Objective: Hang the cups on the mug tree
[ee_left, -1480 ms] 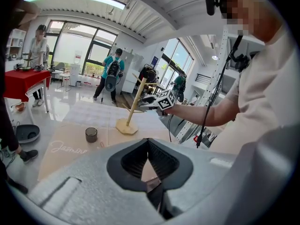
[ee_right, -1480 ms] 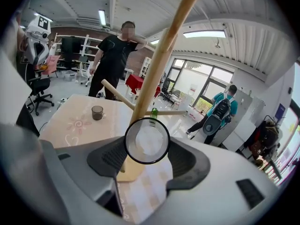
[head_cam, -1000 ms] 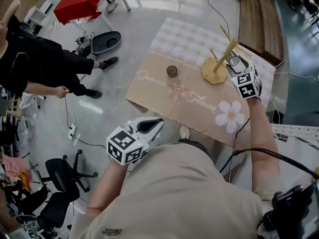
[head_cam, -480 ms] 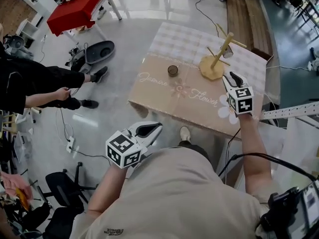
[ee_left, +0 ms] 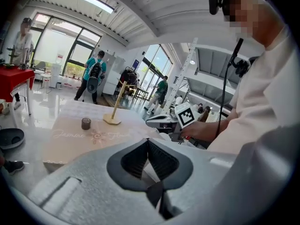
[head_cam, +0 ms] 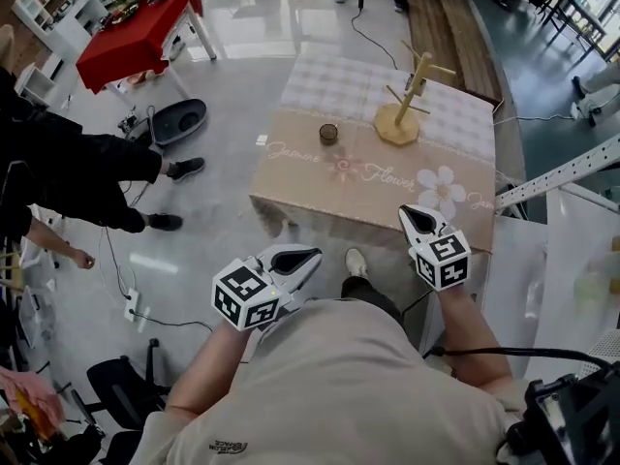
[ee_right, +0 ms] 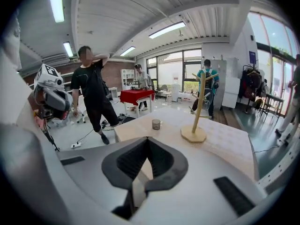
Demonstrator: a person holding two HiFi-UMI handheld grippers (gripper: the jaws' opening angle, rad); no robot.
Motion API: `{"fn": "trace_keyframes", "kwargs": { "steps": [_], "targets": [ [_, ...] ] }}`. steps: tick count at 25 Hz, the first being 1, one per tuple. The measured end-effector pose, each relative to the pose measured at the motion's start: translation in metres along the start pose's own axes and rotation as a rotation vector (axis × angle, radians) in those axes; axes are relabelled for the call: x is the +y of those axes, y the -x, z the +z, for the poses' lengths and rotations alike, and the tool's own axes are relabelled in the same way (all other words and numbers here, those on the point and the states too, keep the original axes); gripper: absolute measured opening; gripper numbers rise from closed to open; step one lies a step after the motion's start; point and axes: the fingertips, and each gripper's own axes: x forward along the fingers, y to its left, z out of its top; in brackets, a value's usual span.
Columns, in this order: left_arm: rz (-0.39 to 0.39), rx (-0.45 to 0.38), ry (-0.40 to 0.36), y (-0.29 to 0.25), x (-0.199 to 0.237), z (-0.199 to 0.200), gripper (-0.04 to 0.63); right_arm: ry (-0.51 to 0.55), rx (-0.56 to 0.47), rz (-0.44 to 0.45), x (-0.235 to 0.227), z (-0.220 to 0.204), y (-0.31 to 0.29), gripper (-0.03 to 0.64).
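A counter (head_cam: 291, 177) stands on a shiny grey floor (head_cam: 242, 66). A cloth (head_cam: 339, 85) covers its top. The far part of the cloth has pale checks. The near part is tan, with curly words and a white flower (head_cam: 441, 190) drawn on it. A small dark cup (head_cam: 329, 134) stands upright on the tan part, close to the checks. A wooden tree (head_cam: 402, 105) with pegs stands upright on the checks, to the right of the cup and well apart from it.
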Motion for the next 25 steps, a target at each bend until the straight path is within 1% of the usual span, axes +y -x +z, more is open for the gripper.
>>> {"fn": "trace_keyframes", "kwargs": {
  "steps": [5,9,20,25],
  "targets": [
    [-0.026,-0.001,-0.004,0.019,-0.016,-0.021,0.009,-0.004,-0.01,0.04,0.06,-0.012,0.029,0.013],
    [-0.028,-0.005,0.0,0.034,-0.023,-0.038,0.008,0.012,-0.011,0.061,0.093,-0.019,0.043,0.012],
    [0.002,-0.045,-0.004,0.07,-0.027,-0.048,0.008,0.07,-0.015,0.096,0.139,-0.009,0.053,0.012],
    [-0.011,-0.038,-0.002,0.08,-0.032,-0.055,0.008,0.077,-0.008,0.097,0.155,-0.009,0.062,0.012]
  ]
}}
